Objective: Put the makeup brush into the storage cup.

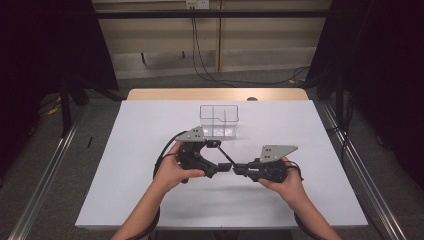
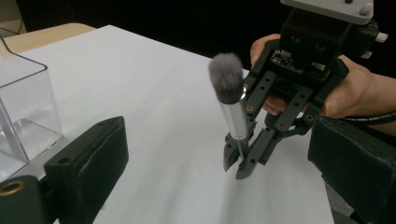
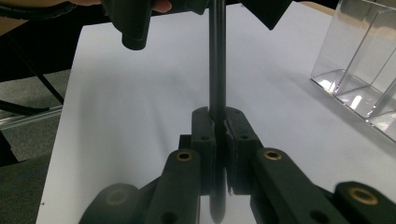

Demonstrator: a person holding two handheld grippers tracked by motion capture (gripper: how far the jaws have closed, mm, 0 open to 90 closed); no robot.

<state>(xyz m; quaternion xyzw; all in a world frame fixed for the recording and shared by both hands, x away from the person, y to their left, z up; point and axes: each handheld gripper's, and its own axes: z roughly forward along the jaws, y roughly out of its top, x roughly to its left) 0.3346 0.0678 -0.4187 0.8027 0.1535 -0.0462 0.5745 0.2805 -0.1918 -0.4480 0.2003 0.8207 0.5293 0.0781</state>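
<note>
White table in a dark-curtained room; right gripper clamped on brush; left gripper agape.

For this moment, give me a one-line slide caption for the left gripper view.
Right gripper clamps a makeup brush upright above the white table, clear organizer at left.
</note>
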